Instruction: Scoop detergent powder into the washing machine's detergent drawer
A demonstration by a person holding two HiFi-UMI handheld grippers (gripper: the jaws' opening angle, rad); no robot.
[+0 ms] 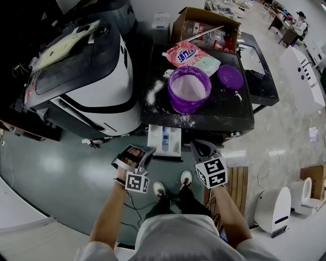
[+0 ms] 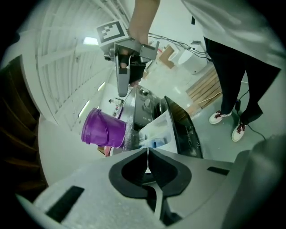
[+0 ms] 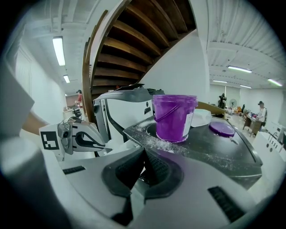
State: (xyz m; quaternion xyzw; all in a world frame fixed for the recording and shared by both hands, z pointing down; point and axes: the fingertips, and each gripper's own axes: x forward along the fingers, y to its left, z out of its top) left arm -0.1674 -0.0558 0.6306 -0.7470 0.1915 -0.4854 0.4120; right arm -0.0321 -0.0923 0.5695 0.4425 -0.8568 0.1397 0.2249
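- Purple bucket (image 1: 189,89), open and holding pale powder, stands near the middle of the dark washing machine top (image 1: 204,118).
- Purple lid (image 1: 230,77) lies flat on the same top, just right of the bucket.
- Pink detergent bag (image 1: 191,56) lies on the far side of the bucket. A cardboard box (image 1: 206,12) stands farther back still.
- White spilled powder (image 1: 154,93) is scattered over the top, to the left of the bucket and along the near edge.
- White detergent drawer (image 1: 164,141) is pulled out of the machine's near face, below the near edge of the top. A blue part shows inside it.
- Left hand-held gripper (image 1: 138,155) is held low, near and to the left of the drawer and clear of it. Its jaws are pressed together with nothing between them.
- Right hand-held gripper (image 1: 202,149) is held near and to the right of the drawer. Its jaws are also pressed together and empty, and it points towards the bucket.
- A white-and-black second machine (image 1: 97,76) stands to the left of the washing machine.
- The person's shoes (image 1: 159,188) rest on the grey-green floor (image 1: 66,168), between the two grippers.
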